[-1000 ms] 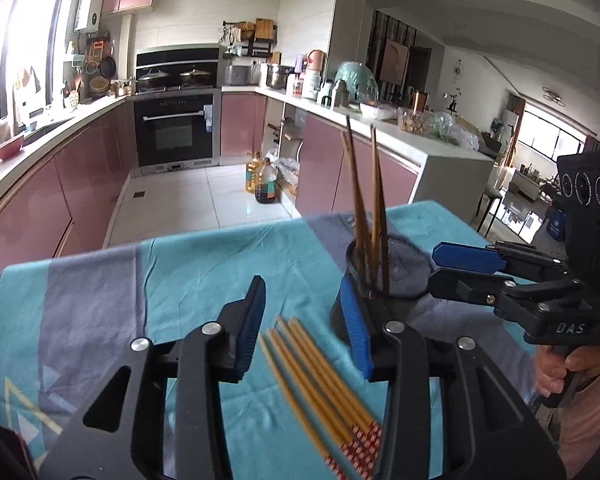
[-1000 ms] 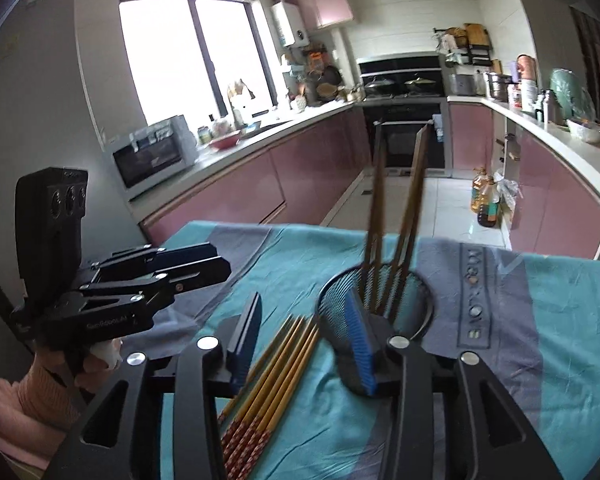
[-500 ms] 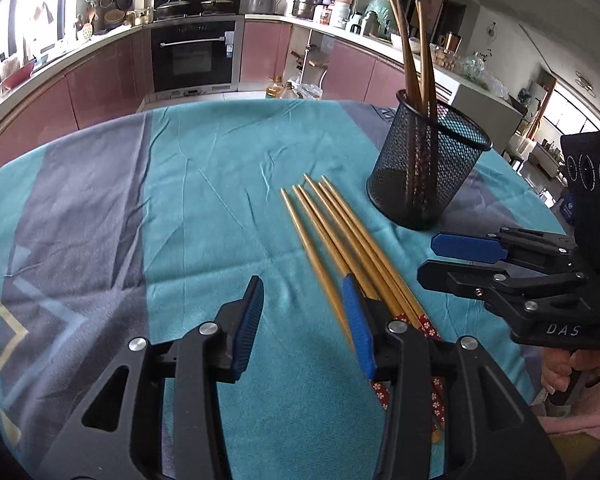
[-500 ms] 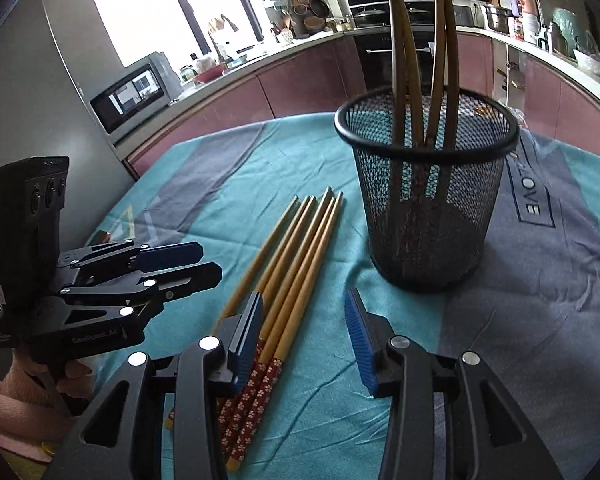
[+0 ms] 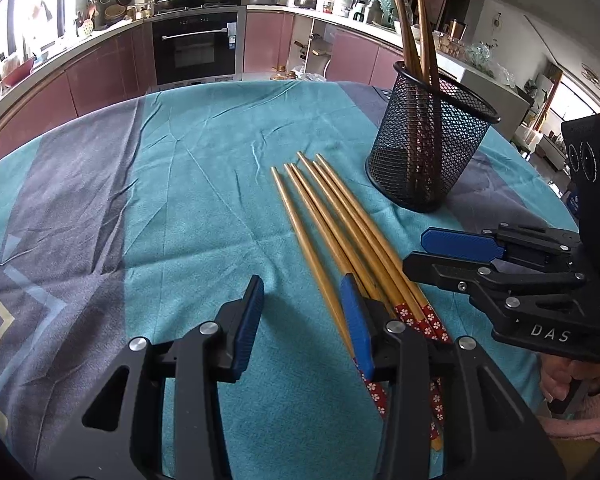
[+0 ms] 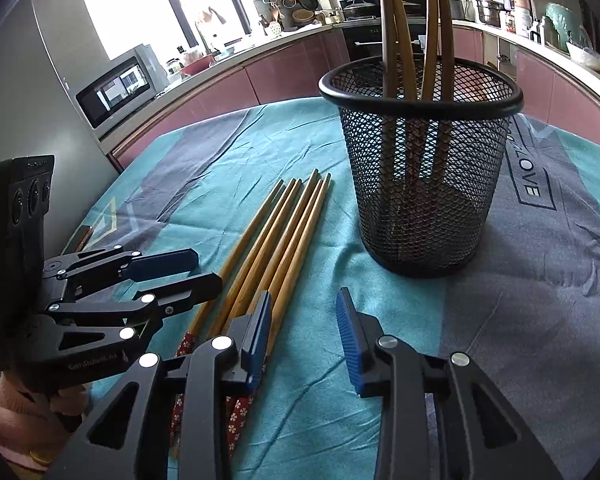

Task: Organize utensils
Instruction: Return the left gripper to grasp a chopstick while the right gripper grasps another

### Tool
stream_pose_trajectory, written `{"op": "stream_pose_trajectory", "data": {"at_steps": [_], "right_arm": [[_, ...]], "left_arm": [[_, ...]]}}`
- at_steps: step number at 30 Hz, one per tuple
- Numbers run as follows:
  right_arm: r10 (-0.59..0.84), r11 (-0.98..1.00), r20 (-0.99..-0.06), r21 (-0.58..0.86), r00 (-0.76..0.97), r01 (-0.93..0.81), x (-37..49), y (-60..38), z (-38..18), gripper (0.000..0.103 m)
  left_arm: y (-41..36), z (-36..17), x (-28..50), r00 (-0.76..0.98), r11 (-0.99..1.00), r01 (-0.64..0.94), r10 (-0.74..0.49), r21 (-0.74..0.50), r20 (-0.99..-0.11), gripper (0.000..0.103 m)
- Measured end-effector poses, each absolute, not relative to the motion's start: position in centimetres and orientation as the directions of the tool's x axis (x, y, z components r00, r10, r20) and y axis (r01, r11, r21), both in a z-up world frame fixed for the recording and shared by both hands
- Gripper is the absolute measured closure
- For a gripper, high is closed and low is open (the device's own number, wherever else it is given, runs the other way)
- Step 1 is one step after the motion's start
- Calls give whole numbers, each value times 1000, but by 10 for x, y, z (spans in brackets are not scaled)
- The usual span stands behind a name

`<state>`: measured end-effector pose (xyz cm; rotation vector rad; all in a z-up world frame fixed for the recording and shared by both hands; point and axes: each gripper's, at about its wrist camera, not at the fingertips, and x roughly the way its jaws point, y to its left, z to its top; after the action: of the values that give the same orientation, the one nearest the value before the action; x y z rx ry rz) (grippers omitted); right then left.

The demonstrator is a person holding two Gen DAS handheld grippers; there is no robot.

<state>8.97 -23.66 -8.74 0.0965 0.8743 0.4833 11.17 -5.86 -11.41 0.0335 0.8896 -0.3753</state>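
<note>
Several wooden chopsticks (image 5: 340, 220) with red flowered ends lie side by side on the teal cloth, also in the right wrist view (image 6: 284, 224). Behind them stands a black mesh holder (image 5: 428, 148) (image 6: 420, 184) holding several brown chopsticks (image 6: 396, 20). My left gripper (image 5: 300, 294) is open low over the cloth; the leftmost chopstick runs just inside its right finger. My right gripper (image 6: 304, 300) is open with its jaws closing; the rightmost chopstick runs just inside its left finger, and the pads do not press on it. Each gripper appears in the other's view (image 5: 416, 254) (image 6: 208, 268).
The table wears a teal and grey cloth (image 5: 180, 200) with its edges close on both sides. A hand in a pink sleeve (image 5: 572, 384) holds the right gripper. Pink kitchen cabinets, an oven (image 5: 196, 52) and a microwave (image 6: 120, 88) stand beyond the table.
Both grippers have come down and tilted toward the table, so the lying chopsticks now sit at their fingertips. The right gripper's jaws have narrowed a little.
</note>
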Motion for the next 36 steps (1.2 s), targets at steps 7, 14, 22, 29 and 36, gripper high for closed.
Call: {"op": "stream_pose_trajectory", "data": {"at_steps": [7,14,22,29,36], "right_arm": [[423,896,-721,246,549,-369,93,-225,-89,73],[399,905,-731,214,554,-369,95,-220,-89,75],[341,921,-753,147,562,-361,98,-211,-89,82],[333,925,-751,145,570,-350,104,-210,-90,82],[330,929,-750,148,573,-340,106,-211,-90,87]], "left_arm": [[-61,-115,111,574,938,331,-289,-106,-766,64],[-63,-116,113,577,938,334,-278,-89,-768,64],[-62,-117,119,574,942,328,-262,-75,-776,74],[-64,-117,127,572,943,326,-257,-72,-779,76],[-65,-117,131,574,945,320,-253,-71,-779,84]]}}
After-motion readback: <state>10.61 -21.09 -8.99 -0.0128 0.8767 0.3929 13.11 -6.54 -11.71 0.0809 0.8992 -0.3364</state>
